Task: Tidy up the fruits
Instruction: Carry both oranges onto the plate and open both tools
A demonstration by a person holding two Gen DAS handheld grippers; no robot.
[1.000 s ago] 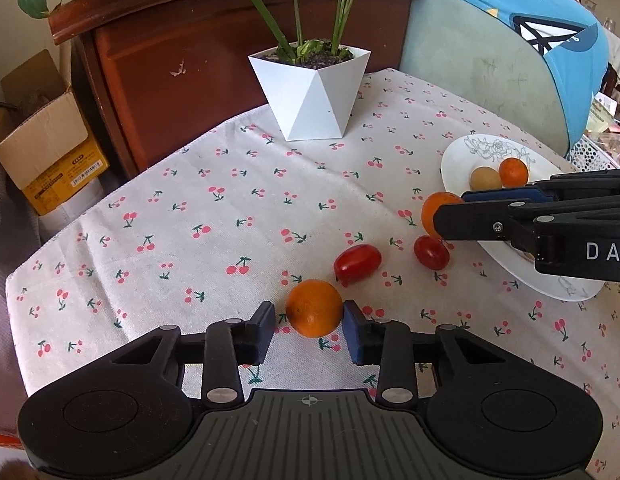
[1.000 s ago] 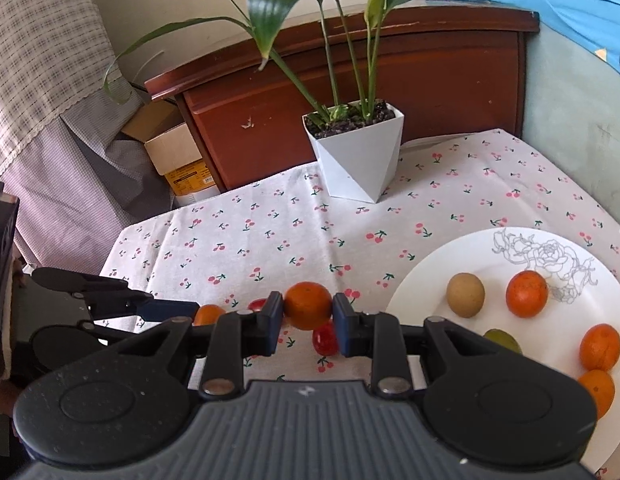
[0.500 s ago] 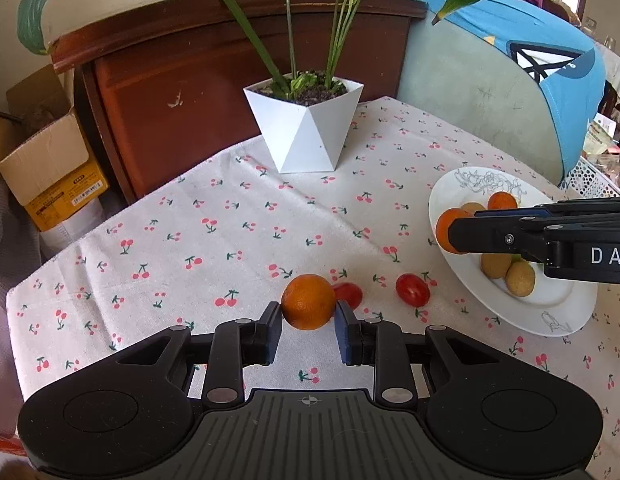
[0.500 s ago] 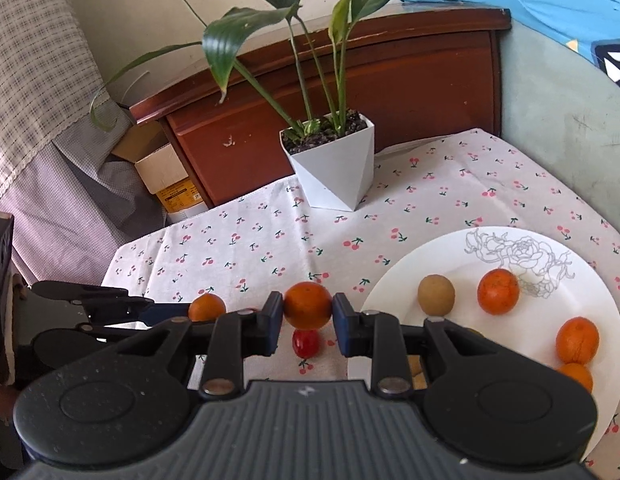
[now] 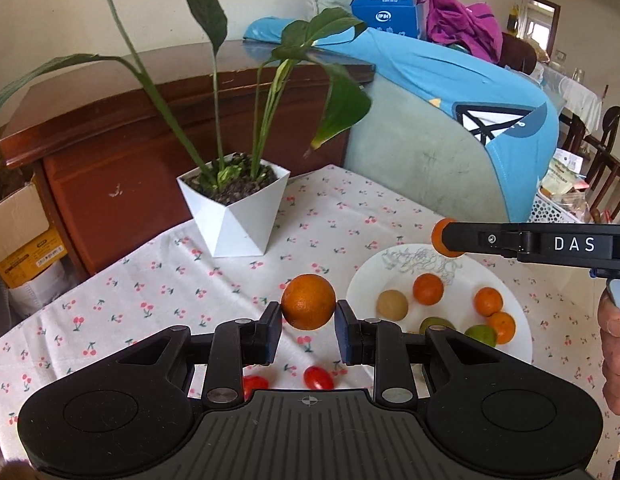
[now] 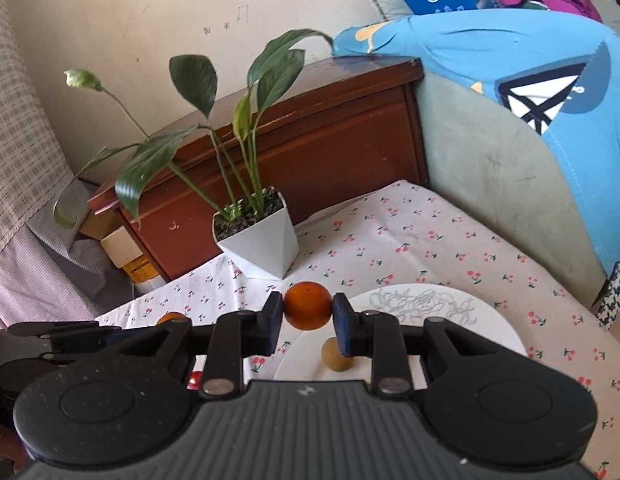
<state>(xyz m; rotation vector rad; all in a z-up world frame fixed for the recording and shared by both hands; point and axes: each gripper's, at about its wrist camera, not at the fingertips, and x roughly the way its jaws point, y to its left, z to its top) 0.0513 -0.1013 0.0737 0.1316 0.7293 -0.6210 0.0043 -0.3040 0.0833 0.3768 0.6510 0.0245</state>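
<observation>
**2 oranges lifted above the counter**

The counter (image 5: 121, 280) wears a cherry-print cloth, with a white plant pot (image 5: 237, 212) behind. The left tongs (image 5: 307, 330) are clamped on an orange (image 5: 307, 307) above the cloth. The right tongs (image 6: 308, 322) are clamped on another orange (image 6: 308, 306) over the white plate (image 6: 482, 320). 2 tomatoes (image 5: 318, 377) lie on the cloth.

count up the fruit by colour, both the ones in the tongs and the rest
orange: 5, namely 3 on the plate, one in the left tongs, one in the right tongs
red: 2
green: 2
tan: 1
total: 10
</observation>
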